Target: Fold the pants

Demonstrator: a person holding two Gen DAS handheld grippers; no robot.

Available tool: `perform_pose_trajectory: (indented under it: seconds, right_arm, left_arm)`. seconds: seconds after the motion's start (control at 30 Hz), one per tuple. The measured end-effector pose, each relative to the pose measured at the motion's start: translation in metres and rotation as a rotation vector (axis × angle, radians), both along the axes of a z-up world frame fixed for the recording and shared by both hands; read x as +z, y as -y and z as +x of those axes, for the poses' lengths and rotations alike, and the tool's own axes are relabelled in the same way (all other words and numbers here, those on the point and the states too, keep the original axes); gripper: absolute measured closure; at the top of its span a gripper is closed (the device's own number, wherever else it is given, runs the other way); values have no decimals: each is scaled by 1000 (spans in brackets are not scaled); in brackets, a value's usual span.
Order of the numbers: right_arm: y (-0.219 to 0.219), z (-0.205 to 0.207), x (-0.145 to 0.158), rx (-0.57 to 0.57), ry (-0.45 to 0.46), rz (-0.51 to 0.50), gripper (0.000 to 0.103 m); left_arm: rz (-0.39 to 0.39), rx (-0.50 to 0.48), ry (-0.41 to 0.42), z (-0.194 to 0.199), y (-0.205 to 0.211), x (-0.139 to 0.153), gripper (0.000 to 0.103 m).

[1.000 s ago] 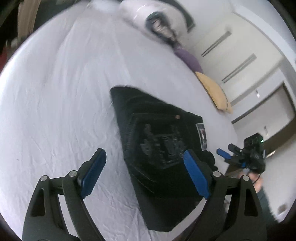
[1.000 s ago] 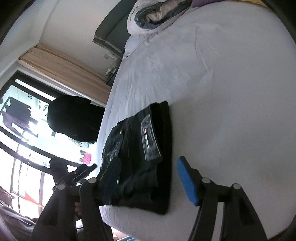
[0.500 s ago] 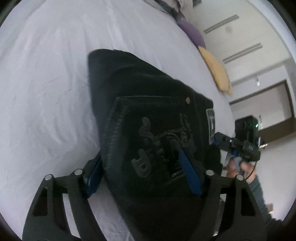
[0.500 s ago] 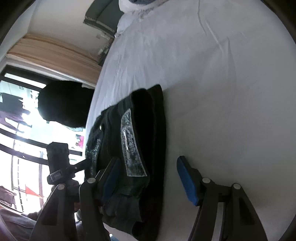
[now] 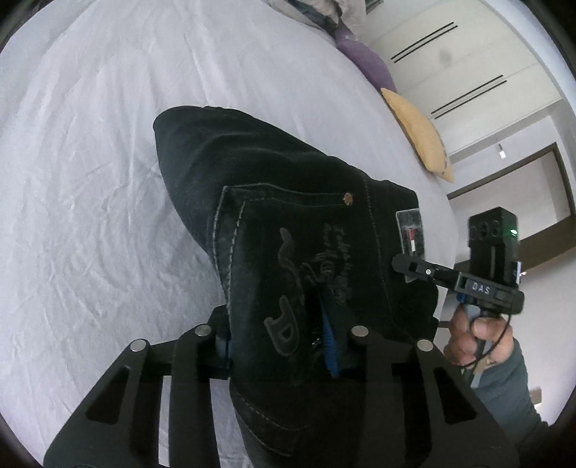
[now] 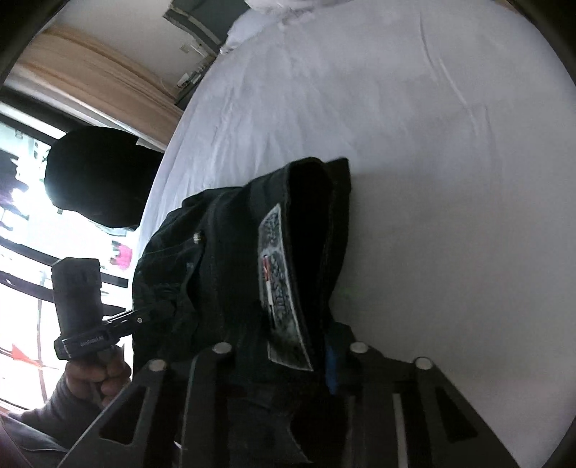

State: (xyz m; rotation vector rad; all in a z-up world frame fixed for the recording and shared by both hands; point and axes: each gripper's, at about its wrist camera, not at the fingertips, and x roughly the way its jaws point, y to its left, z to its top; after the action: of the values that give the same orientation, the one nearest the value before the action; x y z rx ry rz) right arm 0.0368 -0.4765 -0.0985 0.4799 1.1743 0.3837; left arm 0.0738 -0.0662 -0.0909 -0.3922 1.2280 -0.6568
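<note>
Folded black jeans (image 5: 288, 223) with an embroidered back pocket and a waistband label lie on the white bed sheet (image 5: 108, 144) near its edge. My left gripper (image 5: 277, 338) is shut on the near edge of the jeans, the cloth bunched between its blue pads. My right gripper (image 6: 284, 349) is shut on the waistband end of the jeans (image 6: 252, 252), by the grey label (image 6: 280, 288). The right gripper also shows in the left wrist view (image 5: 406, 262), and the left gripper in the right wrist view (image 6: 140, 316).
A yellow cushion (image 5: 421, 140) and a purple cushion (image 5: 367, 64) lie at the far side of the bed. Bedding is heaped at the head (image 6: 288, 10). A dark chair back (image 6: 97, 176) stands by the window, beside the bed.
Both grippers moved in onto the jeans and closed: a second ago both were open above the bed, now each grips an end of the folded bundle.
</note>
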Motion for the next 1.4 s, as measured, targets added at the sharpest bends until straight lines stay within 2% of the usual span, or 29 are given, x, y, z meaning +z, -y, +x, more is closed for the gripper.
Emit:
perform_pose_trajectory:
  seconds: [0.13,0.27,0.43,0.7,0.8,0.9,0.93,0.97,1.0,1.03,1.1,1.17,1.23,1.27,1.33,1.4]
  right_arm:
    - [-22,-15,30,6,89,-94,83]
    - [-43,-16,56,31,148,-136,84]
    - [-77,11,79,91,204,-143,85]
    - [-121,103,73,108,211,-32,85]
    - [-120,131,60,94,188,7,85]
    - [-117,157,34,69,146,27,85]
    - [-115,164,22,60,118,25,82]
    - [-114,168,12,51,88,25,78]
    - [-109,172,-3,32,49,18,64]
    - [-104,173,-17,6,15,-2,60]
    - [-94,165,-26,-18,38,78,54]
    - [-88,158,-23,-22,38,103,49]
    - [-79,149,-13,-40,55,61,47]
    - [-74,144,-6,-57,77,49,47]
    - [-66,140,5,-87,116,90,46]
    - [-67,141,16,-82,153,160,46]
  left_arm:
    - [-18,5,27,-12,-10,12,82]
    - [-13,6,63,-20,-19,30,84]
    - [3,51,140,-4,-61,60,84]
    - [82,106,232,62,-116,85,84]
    - [64,126,217,89,-128,74,84]
    - [40,138,164,120,-137,45,83]
    - [40,141,141,129,-140,33,82]
    - [55,154,111,136,-143,17,75]
    - [62,169,93,139,-147,5,69]
    - [49,195,78,138,-154,-6,58]
    - [-18,217,76,132,-166,-11,58]
    - [28,224,83,125,-177,-3,53]
    - [99,260,154,121,-190,19,52]
    - [99,268,191,121,-195,30,52]
    - [80,293,248,126,-202,52,52]
    - [42,286,292,135,-199,68,44]
